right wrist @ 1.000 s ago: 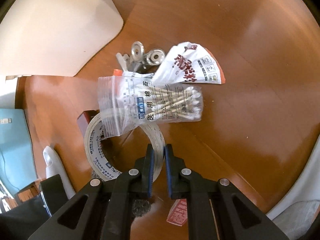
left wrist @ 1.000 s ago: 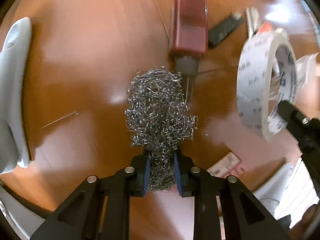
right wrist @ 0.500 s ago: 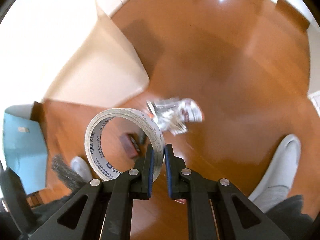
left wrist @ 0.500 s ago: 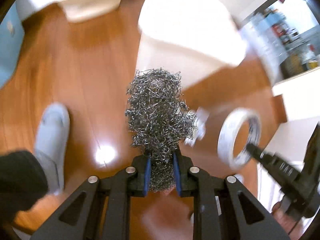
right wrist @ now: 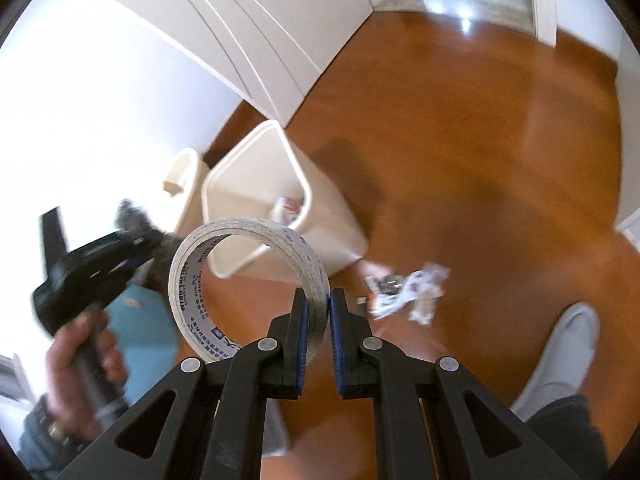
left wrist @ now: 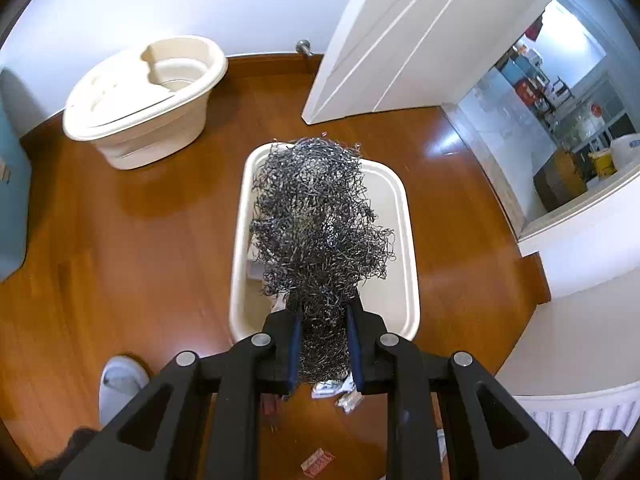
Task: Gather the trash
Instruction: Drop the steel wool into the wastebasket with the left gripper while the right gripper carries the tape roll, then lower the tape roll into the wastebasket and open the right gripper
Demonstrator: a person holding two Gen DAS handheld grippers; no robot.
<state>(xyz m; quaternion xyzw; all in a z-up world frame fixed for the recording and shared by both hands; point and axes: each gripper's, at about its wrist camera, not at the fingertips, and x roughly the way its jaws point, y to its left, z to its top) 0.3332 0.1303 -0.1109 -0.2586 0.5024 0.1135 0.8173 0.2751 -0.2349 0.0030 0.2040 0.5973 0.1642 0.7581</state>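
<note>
My left gripper (left wrist: 322, 312) is shut on a grey steel-wool scourer (left wrist: 320, 216), which hangs high above the open cream trash bin (left wrist: 404, 216). The right gripper (right wrist: 318, 300) is shut on the rim of a roll of printed adhesive tape (right wrist: 188, 280), held up in the air to the right of the same bin (right wrist: 256, 184). In the right wrist view the left gripper (right wrist: 100, 264), held by a hand (right wrist: 80, 356), shows at the left with the scourer (right wrist: 132, 216). A packet lies inside the bin (right wrist: 288, 208).
A cream mop bucket (left wrist: 144, 100) stands by the wall, left of the bin. A white door (left wrist: 400, 36) is behind the bin. Plastic packets and small litter (right wrist: 404, 292) lie on the wooden floor. Grey slippers (left wrist: 120, 384) (right wrist: 560, 352) are close below. A blue box (left wrist: 12, 208) stands at the left.
Both grippers have risen far from the floor, carrying the scourer and the tape roll. The litter now lies well below, and the bin has come under the left gripper.
</note>
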